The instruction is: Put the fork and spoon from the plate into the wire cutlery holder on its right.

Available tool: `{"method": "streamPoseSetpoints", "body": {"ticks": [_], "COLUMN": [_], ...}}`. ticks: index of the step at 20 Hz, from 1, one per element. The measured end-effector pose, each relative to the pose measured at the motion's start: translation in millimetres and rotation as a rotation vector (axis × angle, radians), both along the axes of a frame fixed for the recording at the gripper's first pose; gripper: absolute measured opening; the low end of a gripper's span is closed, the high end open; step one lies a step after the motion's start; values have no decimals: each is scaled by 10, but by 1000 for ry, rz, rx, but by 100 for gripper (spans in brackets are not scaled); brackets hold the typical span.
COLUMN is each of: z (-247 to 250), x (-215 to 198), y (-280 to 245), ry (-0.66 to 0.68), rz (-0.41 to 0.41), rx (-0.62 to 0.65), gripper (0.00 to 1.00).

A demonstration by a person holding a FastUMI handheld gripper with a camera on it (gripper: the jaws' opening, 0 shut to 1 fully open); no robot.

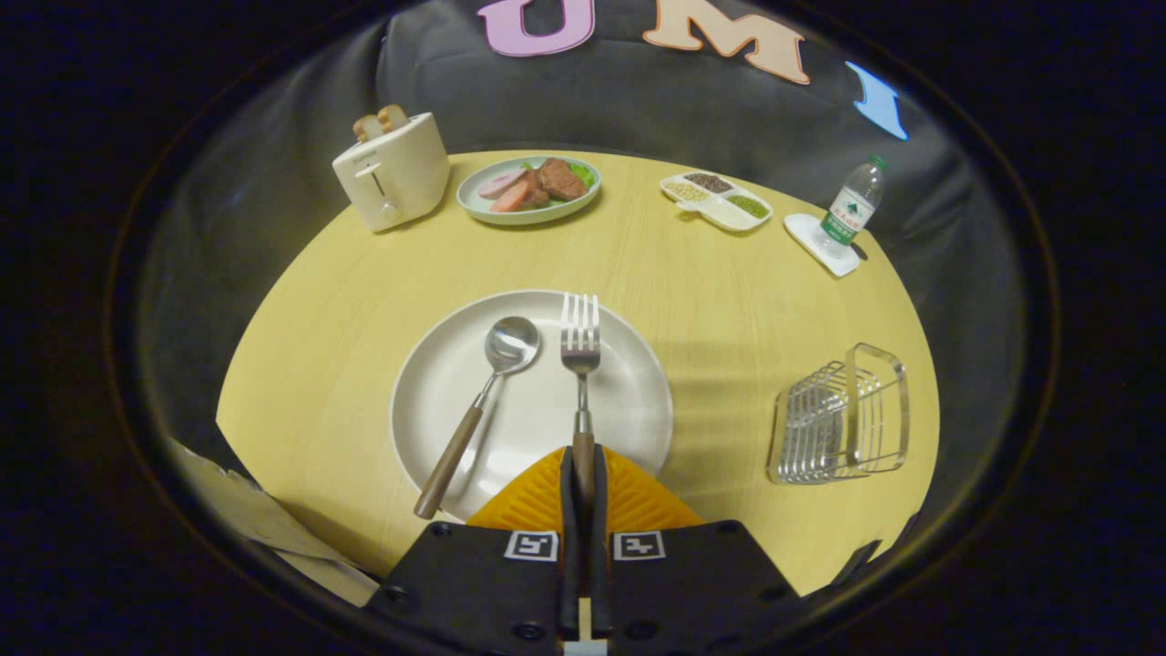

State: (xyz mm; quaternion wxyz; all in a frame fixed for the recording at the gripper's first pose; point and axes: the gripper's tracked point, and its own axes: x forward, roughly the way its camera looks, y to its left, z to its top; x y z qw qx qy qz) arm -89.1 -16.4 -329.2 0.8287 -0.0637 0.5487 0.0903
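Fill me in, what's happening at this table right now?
The hand-held gripper has its fingers closed on the wooden handle of the fork, whose tines rest on the white plate. The spoon lies untouched on the plate beside it. The wire cutlery holder stands on the table to the plate's right, with no cutlery in it yet.

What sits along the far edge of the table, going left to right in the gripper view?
toaster → plate of meat → divided snack tray → water bottle on its coaster. Nearer, the gripper is shut on the fork handle over the white plate.
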Motion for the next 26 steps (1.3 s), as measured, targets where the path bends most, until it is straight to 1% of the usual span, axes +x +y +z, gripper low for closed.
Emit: {"method": "streamPoseSetpoints", "body": {"ticks": [6,13,17,21,26], "z": [287,509,596,655,616], "x": [102,150,141,58,-78], "y": [-326,-808,-1032,-1326,-1666], "ry": [-9,-9,-2,30,104], "rz": [-35,-76,-114,-127,-151], "rx": [-6,-46,-50,-93,-143], "gripper": [8,8,8,8,8]}}
